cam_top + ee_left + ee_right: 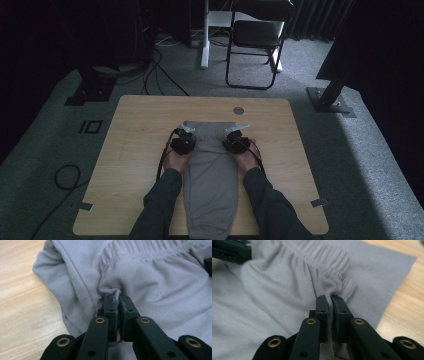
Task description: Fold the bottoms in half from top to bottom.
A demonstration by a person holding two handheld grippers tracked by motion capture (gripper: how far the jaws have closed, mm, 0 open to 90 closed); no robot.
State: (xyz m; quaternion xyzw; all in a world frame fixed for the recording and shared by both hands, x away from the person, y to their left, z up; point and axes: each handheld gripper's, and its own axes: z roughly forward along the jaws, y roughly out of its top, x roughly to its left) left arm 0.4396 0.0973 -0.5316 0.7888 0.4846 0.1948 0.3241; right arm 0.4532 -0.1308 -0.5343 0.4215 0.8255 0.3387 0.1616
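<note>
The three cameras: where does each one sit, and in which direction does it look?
High view: above the person's side, looking forward and down on the table; both forearms, left gripper and right gripper show.
Left gripper view: rides on the left gripper, looking along its jaws, shut on the grey trousers.
Right gripper view: rides on the right gripper, jaws shut on the waistband.
Shared: all three show the trousers on the wooden table.
</note>
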